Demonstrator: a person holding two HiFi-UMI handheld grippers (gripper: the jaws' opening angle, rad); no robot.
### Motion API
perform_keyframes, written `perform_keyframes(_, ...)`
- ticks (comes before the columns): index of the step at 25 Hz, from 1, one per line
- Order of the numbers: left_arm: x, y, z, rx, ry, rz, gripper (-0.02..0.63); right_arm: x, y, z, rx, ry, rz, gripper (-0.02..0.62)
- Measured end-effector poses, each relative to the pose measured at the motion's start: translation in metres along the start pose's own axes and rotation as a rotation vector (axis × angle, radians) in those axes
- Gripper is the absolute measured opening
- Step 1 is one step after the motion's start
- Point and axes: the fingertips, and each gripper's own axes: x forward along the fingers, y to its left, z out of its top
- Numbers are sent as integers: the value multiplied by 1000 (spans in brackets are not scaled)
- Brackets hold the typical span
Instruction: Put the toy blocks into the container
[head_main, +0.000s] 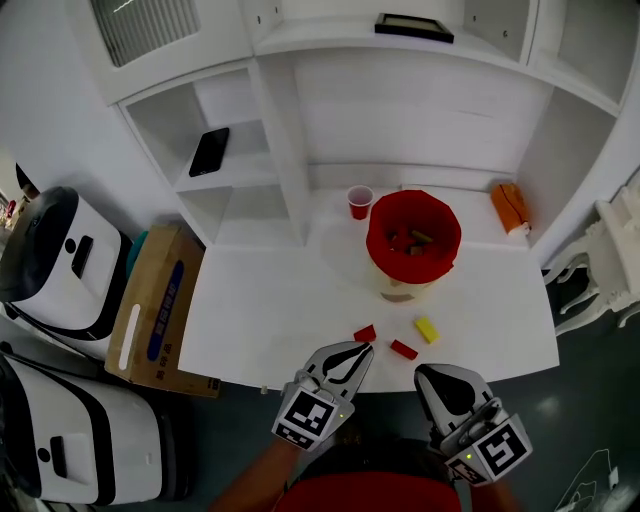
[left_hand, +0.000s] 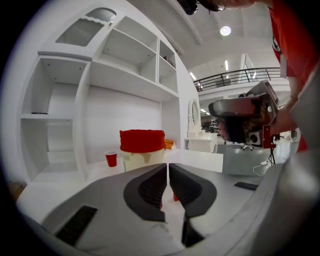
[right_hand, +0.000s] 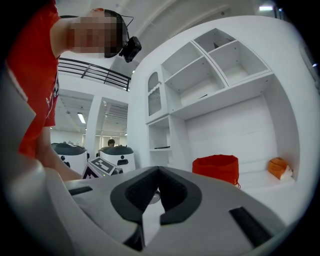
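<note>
On the white table (head_main: 270, 310), towards its back, stands the container (head_main: 448, 250), a pale bucket lined with a red bag; a few small pieces lie inside it, probably toy blocks, though they are too small to tell for sure. Just to its left is a red plastic cup (head_main: 359, 201), and an orange packet (head_main: 510, 205) lies at the back right, well apart from both. Three toy blocks are loose on the table near its front edge: a red block (head_main: 365, 333), a second red block (head_main: 404, 349) a little to its right, and a yellow block (head_main: 427, 329) beyond that, none of them touching. The left gripper (head_main: 352, 352) is at the table's front edge with its tip just beside the first red block; its jaws are drawn together to a thin slit with nothing pinched, and a sliver of red shows through the slit in the left gripper view. The right gripper (head_main: 437, 378) is off the front edge, near the second red block, its jaws pressed together at the tips and empty. A black phone (head_main: 209, 151) lies on a shelf to the left, and a cardboard box (head_main: 160, 305) sits on the floor beside the table.
</note>
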Motion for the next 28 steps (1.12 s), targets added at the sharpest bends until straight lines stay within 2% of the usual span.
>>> perform_keyframes(2, 12, 3, -13, 11, 44, -23, 51, 4, -7, -1, 6, 7, -6, 6)
perform_keyframes(4, 22, 5, -26, 16, 90, -47, 118, 6, -13, -1, 10, 11, -4, 6)
perform_keyframes(9, 49, 13, -64, 41, 224, -87, 215, 7, -30, -7, 13, 35, 10, 6)
perform_keyframes(12, 60, 20, -84, 42, 295, -101, 239, 4, -39, -9, 15, 45, 8, 6)
perform_keyframes(20, 80, 19, -114, 60, 400, -181, 242, -4, -59, -18, 27, 71, -15, 6)
perform_keyframes(21, 81, 18, -116, 62, 403, -186, 241, -4, -60, -19, 29, 73, -17, 5)
perform_keyframes(23, 83, 19, -117, 69, 401, -184, 179, -5, -62, -20, 33, 76, -21, 6)
perform_keyframes(28, 79, 22, -103, 66, 338, -163, 166, -6, -64, -24, 43, 80, -28, 6)
